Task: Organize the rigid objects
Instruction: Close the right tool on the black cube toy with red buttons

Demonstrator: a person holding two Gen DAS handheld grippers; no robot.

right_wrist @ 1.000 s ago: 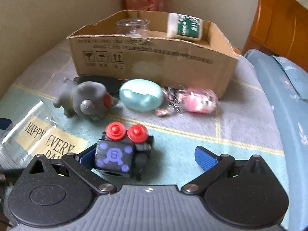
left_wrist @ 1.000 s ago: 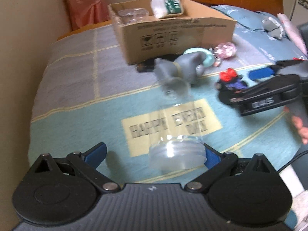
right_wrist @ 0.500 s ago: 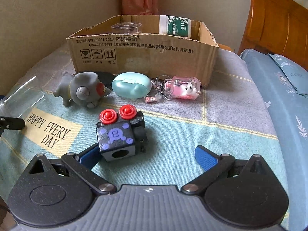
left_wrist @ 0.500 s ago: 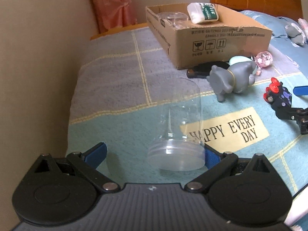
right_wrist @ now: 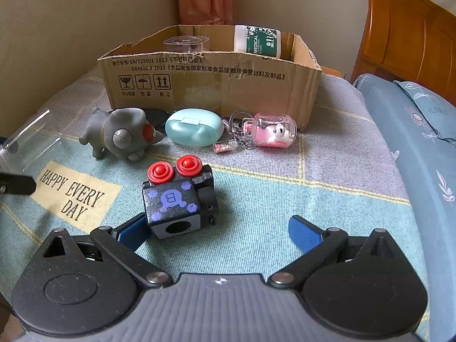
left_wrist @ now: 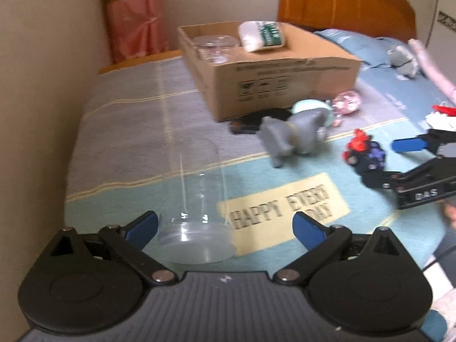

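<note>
Lying on its side between the wide-spread fingers of the left gripper (left_wrist: 225, 226), a clear plastic jar (left_wrist: 196, 199) rests on the bed's blanket (left_wrist: 128, 119), its threaded mouth toward the camera and close to the left blue pad (left_wrist: 142, 226); whether that pad touches it cannot be told, and the right pad stands well clear of it. The right gripper (right_wrist: 216, 229) is likewise spread wide and holds nothing. A black cube toy (right_wrist: 179, 199) with two red buttons and purple marks sits just beside its left pad (right_wrist: 132, 232), with the other pad apart from it. Beyond the cube stand a grey toy animal (right_wrist: 122, 134), a mint-green oval case (right_wrist: 195, 126) and a pink keychain bottle (right_wrist: 269, 129), all in a row before the cardboard box (right_wrist: 211, 85). Inside the box are a clear plastic container (right_wrist: 185, 42) and a green-and-white medical bottle (right_wrist: 258, 41). A yellow "HAPPY EVERY DAY" patch (right_wrist: 71, 196) lies on the blanket between the two grippers.
</note>
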